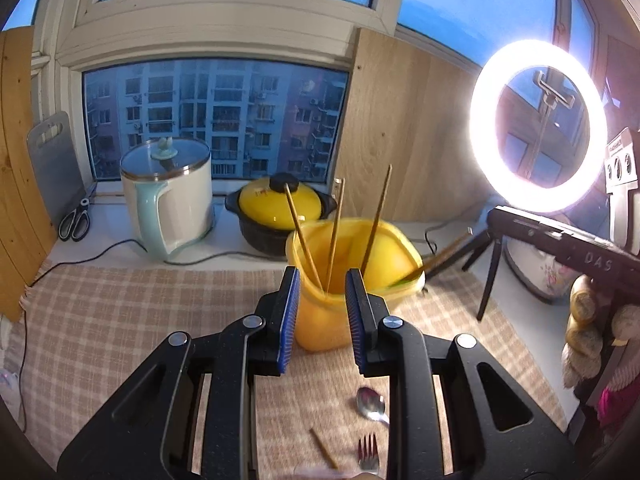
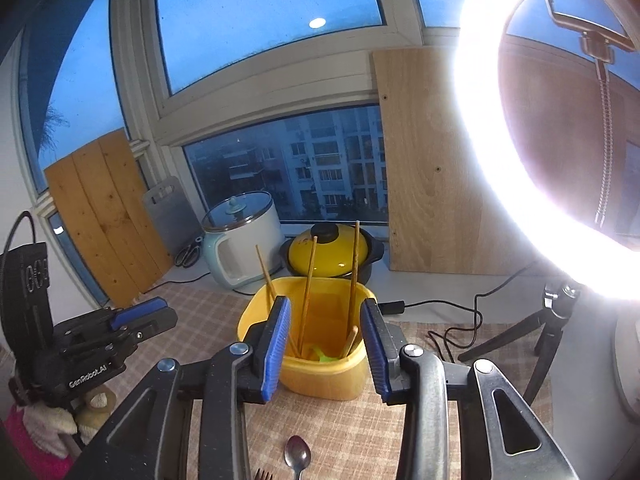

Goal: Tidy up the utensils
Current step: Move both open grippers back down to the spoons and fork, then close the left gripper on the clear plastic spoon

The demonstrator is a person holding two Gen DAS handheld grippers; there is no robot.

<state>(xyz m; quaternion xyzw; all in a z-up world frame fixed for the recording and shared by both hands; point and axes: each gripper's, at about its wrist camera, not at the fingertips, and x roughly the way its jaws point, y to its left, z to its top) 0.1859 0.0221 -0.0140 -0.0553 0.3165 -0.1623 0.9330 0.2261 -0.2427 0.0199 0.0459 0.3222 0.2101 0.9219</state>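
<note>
While both the left gripper (image 1: 323, 312) and right gripper (image 2: 325, 342) stood spread and empty, chopsticks (image 2: 307, 284) leaned loosely in the yellow container (image 2: 320, 376). A careless reach for the spoon (image 2: 297, 454) near the tablecloth's front edge risked tipping it.

Two wrist fisheyes angled down over the table, both close on the yellow container (image 1: 352, 280) facing the window (image 1: 216, 120)

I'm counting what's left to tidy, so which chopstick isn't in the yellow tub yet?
The chopstick lying flat on the checked cloth, beside the fork; the others stand in the tub.
</note>
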